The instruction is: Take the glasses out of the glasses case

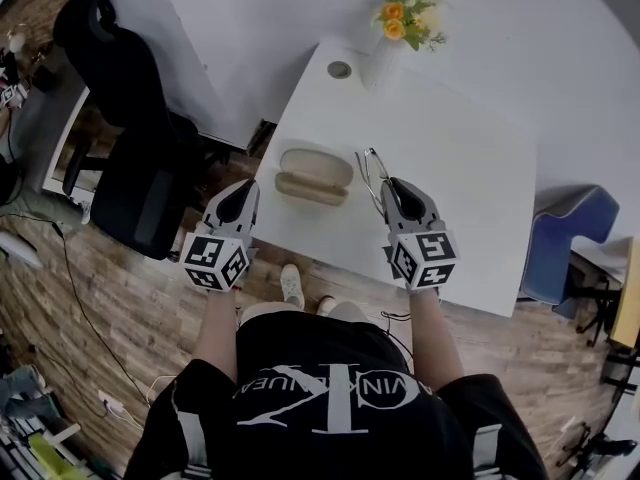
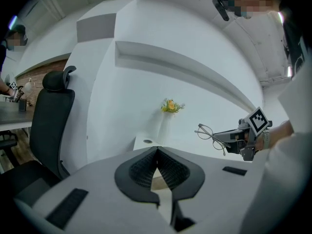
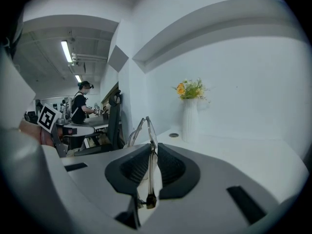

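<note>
An open beige glasses case (image 1: 313, 175) lies on the white table (image 1: 470, 198) near its front edge. My right gripper (image 1: 392, 190) is shut on the thin-framed glasses (image 1: 372, 173), holding them above the table just right of the case. In the right gripper view the frame (image 3: 147, 135) is clamped edge-on between the pads. My left gripper (image 1: 243, 196) hovers at the table's front left corner, left of the case, shut with nothing in it. The left gripper view shows its jaws touching at the tips (image 2: 157, 152) and, off to the right, the glasses (image 2: 210, 133).
A white vase with yellow flowers (image 1: 385, 58) and a round cable hole (image 1: 339, 69) are at the table's far end. A black office chair (image 1: 130, 138) stands left of the table, a blue chair (image 1: 565, 238) right. A person (image 3: 80, 106) works in the distance.
</note>
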`<state>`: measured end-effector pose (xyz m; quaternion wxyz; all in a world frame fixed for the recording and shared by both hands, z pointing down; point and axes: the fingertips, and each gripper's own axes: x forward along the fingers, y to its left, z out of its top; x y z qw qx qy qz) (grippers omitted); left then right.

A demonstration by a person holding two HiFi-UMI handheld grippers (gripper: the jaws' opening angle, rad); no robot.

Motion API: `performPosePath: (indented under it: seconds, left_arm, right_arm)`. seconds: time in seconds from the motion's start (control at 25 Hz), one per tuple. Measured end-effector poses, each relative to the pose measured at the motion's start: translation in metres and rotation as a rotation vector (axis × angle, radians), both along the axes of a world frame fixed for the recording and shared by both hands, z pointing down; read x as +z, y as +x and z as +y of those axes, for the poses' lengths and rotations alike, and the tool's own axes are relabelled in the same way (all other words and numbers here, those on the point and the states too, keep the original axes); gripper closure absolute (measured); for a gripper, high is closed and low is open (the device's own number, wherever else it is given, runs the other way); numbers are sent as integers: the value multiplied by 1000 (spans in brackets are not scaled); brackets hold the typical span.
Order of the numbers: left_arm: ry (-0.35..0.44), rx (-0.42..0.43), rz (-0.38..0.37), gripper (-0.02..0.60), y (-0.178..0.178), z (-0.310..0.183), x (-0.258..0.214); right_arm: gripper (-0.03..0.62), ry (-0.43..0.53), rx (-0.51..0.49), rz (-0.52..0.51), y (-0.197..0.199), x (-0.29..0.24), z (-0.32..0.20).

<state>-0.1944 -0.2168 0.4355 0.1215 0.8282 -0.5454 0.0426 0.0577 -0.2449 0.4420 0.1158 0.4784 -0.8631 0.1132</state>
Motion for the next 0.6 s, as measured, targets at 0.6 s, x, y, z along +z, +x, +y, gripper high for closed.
performPosePath:
  seconds: [0.6]
  left_arm:
    - [67,-79,-14,568,-2,40,-27]
  right_arm:
    - [540,45,17,-46,30,-18,31]
